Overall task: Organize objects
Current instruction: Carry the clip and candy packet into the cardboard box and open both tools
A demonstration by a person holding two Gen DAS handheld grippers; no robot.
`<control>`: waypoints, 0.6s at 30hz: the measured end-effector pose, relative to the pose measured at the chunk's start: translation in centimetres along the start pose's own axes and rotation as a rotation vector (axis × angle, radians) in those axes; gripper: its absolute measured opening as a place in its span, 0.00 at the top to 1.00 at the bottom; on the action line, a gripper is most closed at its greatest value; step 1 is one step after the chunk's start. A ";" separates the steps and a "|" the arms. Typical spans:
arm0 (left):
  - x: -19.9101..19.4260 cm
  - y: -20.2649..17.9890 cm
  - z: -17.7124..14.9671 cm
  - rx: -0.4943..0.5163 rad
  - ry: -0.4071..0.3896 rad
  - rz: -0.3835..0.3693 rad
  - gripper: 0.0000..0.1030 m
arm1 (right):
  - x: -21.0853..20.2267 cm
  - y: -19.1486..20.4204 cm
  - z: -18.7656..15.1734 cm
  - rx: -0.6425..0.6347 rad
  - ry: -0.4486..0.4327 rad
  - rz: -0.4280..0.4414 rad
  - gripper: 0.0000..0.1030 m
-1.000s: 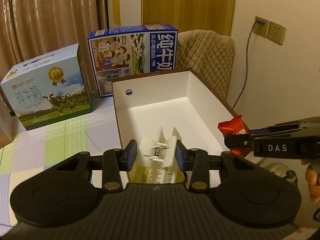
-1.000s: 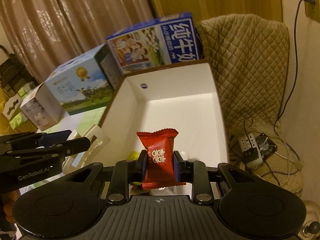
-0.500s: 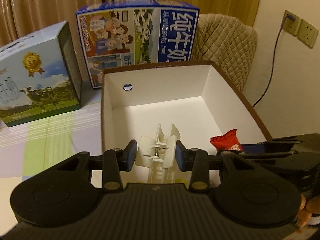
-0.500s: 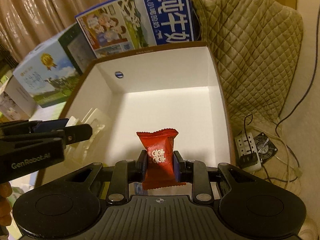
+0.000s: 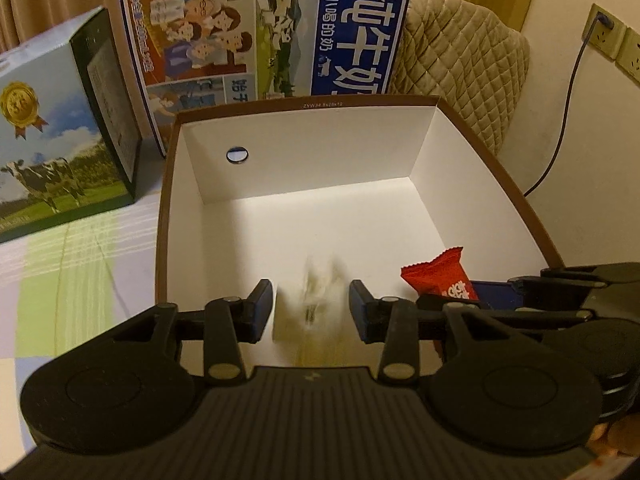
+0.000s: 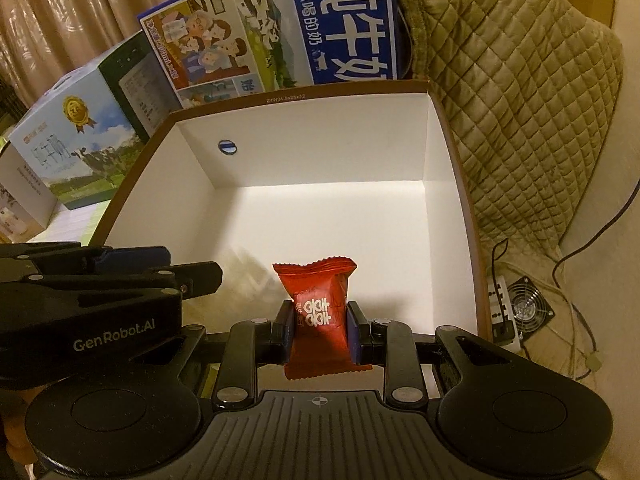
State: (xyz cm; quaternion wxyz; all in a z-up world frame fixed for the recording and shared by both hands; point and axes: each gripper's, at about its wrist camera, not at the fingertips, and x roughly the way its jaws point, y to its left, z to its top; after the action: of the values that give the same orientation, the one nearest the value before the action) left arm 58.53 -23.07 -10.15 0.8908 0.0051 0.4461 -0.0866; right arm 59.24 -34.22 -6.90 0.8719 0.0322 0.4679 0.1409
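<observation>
A brown-rimmed white box [image 5: 492,168] [image 6: 452,148] stands open in front of both grippers. My left gripper [image 5: 310,308] is open over the box's near part. A white plastic clip [image 5: 316,300] shows as a blur between and below its fingers, falling free. In the right wrist view the clip is a faint blur [image 6: 244,264] beside the left gripper [image 6: 192,276]. My right gripper [image 6: 319,330] is shut on a red snack packet [image 6: 318,300], held over the box's near right; the packet also shows in the left wrist view [image 5: 440,276].
Two milk cartons stand behind the box: a blue one [image 5: 272,32] [image 6: 280,28] and a green-and-blue one [image 5: 60,128] [image 6: 80,140] to the left. A quilted chair [image 6: 520,100] is on the right, with a power strip and fan [image 6: 520,312] on the floor.
My left gripper has opened and let go of the white clip, which is dropping into the box. Both grippers moved forward over the box. The right gripper still holds the red packet.
</observation>
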 end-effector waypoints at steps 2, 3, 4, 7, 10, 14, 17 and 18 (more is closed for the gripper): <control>0.0 0.1 0.1 0.004 0.000 0.002 0.58 | 0.1 -0.1 0.1 0.002 0.001 -0.001 0.77; -0.1 0.1 0.2 0.008 -0.002 0.007 0.56 | 0.1 -0.2 0.1 0.003 -0.001 -0.001 0.77; -0.2 0.2 0.2 0.011 -0.005 0.011 0.52 | 0.0 -0.2 0.2 0.005 -0.005 0.000 0.77; -0.5 0.5 0.3 0.008 -0.009 0.011 0.48 | 0.0 -0.2 0.2 0.013 -0.013 -0.006 0.77; -1.0 0.8 0.4 -0.001 -0.011 0.005 0.42 | -0.1 0.0 0.2 0.011 -0.019 -0.006 0.75; -2.0 0.9 0.1 0.007 -0.026 0.006 0.36 | -0.8 0.3 -0.1 -0.003 -0.045 0.009 0.64; -2.8 1.1 -0.1 0.004 -0.034 0.013 0.31 | -1.6 0.7 -0.3 -0.002 -0.051 0.024 0.57; -3.1 1.2 -0.2 0.003 -0.034 0.010 0.31 | -2.0 0.8 -0.5 -0.002 -0.053 0.027 0.55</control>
State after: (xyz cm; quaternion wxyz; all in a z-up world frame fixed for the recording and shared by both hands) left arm 56.79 -21.36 -7.92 0.8986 0.0070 0.4308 -0.0827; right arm 57.63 -34.05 -5.46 0.8821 0.0414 0.4439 0.1522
